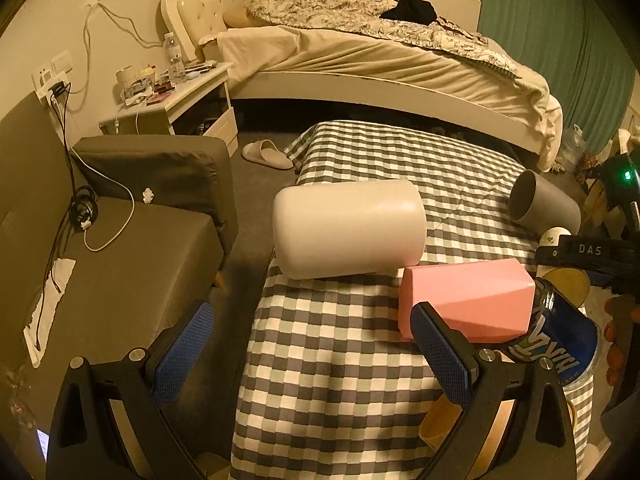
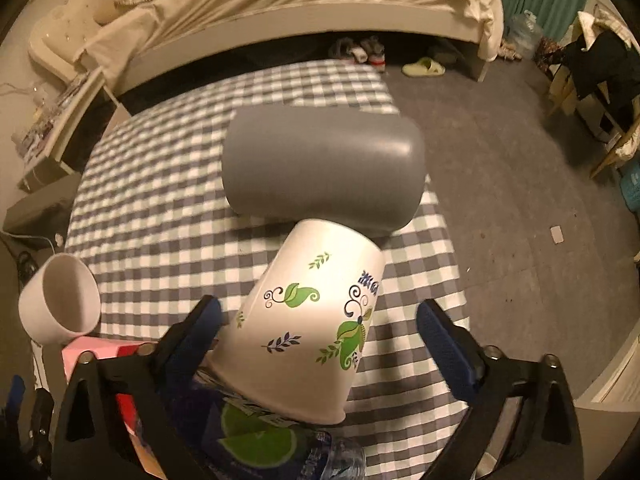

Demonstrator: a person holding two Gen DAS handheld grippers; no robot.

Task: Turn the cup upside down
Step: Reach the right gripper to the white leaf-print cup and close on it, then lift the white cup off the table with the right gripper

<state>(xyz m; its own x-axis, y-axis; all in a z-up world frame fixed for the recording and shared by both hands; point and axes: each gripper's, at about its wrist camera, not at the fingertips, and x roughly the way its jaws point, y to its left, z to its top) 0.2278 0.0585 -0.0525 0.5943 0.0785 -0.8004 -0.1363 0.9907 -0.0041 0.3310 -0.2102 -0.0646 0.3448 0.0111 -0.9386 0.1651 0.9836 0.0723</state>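
Observation:
Several cups lie on their sides on a checkered tablecloth [image 1: 340,340]. In the left wrist view a cream cup [image 1: 348,228] lies ahead, a pink faceted cup [image 1: 468,300] lies to its right and a grey cup [image 1: 544,202] lies farther right. My left gripper [image 1: 312,352] is open and empty, short of the cream cup. In the right wrist view a white floral cup [image 2: 304,320] lies tilted between the open fingers of my right gripper [image 2: 320,340], and it is not clamped. The grey cup [image 2: 324,168] lies just beyond it. The cream cup [image 2: 60,300] shows at far left.
A blue can [image 1: 560,336] lies right of the pink cup. A lime-labelled bottle [image 2: 260,440] lies under the floral cup. A grey sofa [image 1: 120,260] stands left of the table. A bed [image 1: 380,60] and a nightstand [image 1: 172,100] stand behind. The tablecloth [image 2: 160,200] ends at bare floor [image 2: 520,200] on the right.

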